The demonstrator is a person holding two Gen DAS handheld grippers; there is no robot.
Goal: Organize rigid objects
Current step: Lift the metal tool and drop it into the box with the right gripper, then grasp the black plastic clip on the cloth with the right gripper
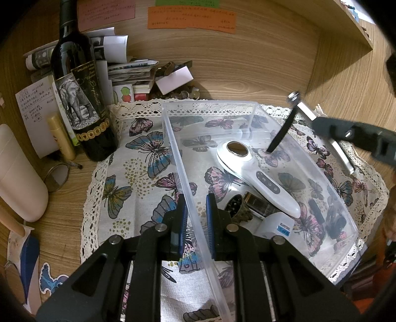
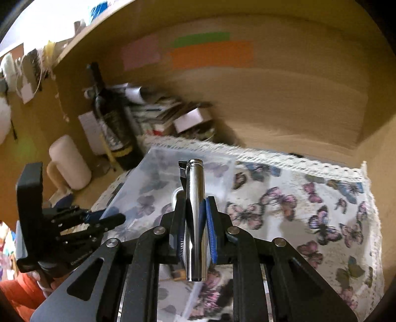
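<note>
Wooden walls close in the table (image 1: 61, 223) at the back and right, with coloured paper notes (image 1: 190, 18) stuck on the rear panel. One butterfly-print cloth (image 1: 128, 173) with a lace edge covers the middle, and one clear plastic bin (image 1: 247, 106) stands on it. Left of the bin the cloth lies bare; beyond that edge the corner is crowded by one dark wine bottle (image 1: 81, 99), a cream container (image 1: 17, 178) and a heap of papers. To the right of the bin, butterfly cloth (image 2: 309, 210) runs open to the wall.

Inside the bin lie one white handheld device (image 1: 250, 168), its long axis running from the far middle toward the near right, and several small dark items.

The left tool (image 1: 196, 223) is clenched on the bin's near left wall. The right tool (image 2: 196, 223) is clamped on one shiny metal cylinder (image 2: 195, 210) with a black clip, held above the bin's right side; in the right wrist view its long axis points straight ahead along the fingers.
</note>
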